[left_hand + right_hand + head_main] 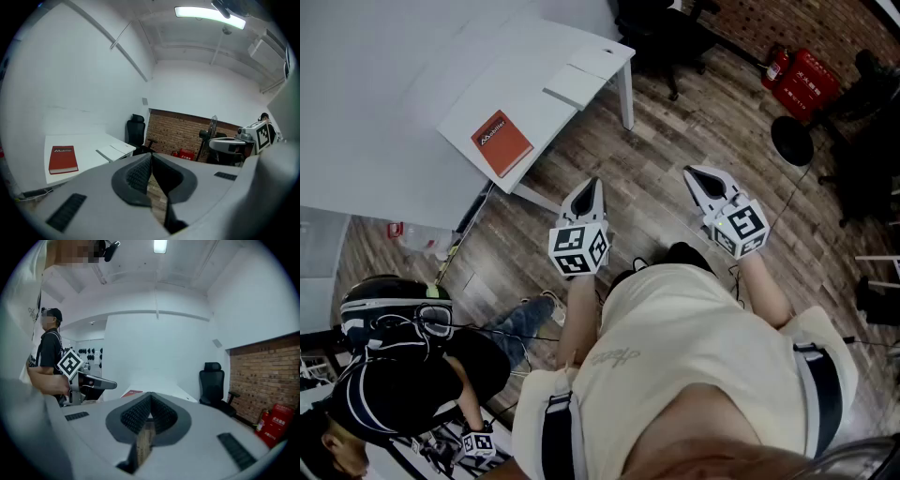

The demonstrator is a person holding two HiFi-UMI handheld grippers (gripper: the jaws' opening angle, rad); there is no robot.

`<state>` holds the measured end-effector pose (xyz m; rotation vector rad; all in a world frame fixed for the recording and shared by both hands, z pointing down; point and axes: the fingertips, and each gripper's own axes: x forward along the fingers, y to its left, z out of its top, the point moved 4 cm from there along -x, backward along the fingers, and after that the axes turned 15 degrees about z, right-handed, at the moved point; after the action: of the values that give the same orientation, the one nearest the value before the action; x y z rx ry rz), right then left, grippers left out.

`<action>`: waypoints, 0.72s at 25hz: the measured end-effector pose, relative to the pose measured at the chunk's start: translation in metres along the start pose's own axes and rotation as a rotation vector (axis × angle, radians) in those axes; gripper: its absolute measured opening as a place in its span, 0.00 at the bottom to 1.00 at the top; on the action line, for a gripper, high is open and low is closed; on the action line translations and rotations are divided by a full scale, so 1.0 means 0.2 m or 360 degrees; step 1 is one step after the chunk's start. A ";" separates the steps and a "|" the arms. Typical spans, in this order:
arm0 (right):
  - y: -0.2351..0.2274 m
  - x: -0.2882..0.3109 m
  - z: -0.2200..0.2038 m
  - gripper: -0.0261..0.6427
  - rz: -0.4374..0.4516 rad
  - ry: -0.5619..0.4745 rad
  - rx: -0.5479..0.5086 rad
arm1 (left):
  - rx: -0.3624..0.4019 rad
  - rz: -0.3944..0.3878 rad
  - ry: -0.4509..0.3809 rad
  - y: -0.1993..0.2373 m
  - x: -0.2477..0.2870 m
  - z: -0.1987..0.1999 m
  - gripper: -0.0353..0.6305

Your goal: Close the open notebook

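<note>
The open notebook (586, 73) lies flat with white pages near the far right corner of the white table (412, 84); the left gripper view shows the notebook (115, 151) too. My left gripper (594, 184) hovers over the wooden floor, short of the table, jaws shut and empty (151, 155). My right gripper (694, 172) is held beside it to the right, also over the floor, its jaws shut with nothing between them (150, 395). Both point roughly level toward the table.
A red book (502, 142) lies on the table's near edge. A black office chair (136, 130) stands past the table by a brick wall. Red fire extinguishers (802, 80) and a fan base (792, 141) sit at right. Another person (384, 375) crouches at lower left.
</note>
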<state>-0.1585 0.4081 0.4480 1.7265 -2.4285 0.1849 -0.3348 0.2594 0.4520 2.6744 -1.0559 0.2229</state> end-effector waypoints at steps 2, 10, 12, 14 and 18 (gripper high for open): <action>-0.01 0.01 0.00 0.05 0.0000 -0.0004 -0.0002 | 0.0002 -0.0003 0.0001 0.00 0.02 0.00 0.08; -0.08 0.00 -0.01 0.05 -0.0037 -0.0016 0.0020 | 0.0020 -0.0032 0.0033 -0.02 0.13 0.01 0.08; -0.10 0.00 -0.02 0.05 -0.0048 -0.0006 0.0022 | 0.0024 -0.0035 0.0055 -0.03 0.16 0.01 0.08; -0.14 0.01 -0.03 0.05 -0.0056 0.0008 0.0041 | 0.0033 -0.0035 0.0089 -0.03 0.20 0.00 0.08; -0.27 0.05 -0.06 0.05 -0.0050 0.0013 0.0094 | 0.0049 -0.0019 0.0132 -0.04 0.34 -0.01 0.08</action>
<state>-0.1101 0.3838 0.4619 1.7832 -2.4122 0.2623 -0.2801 0.2222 0.4676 2.6726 -1.0197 0.3471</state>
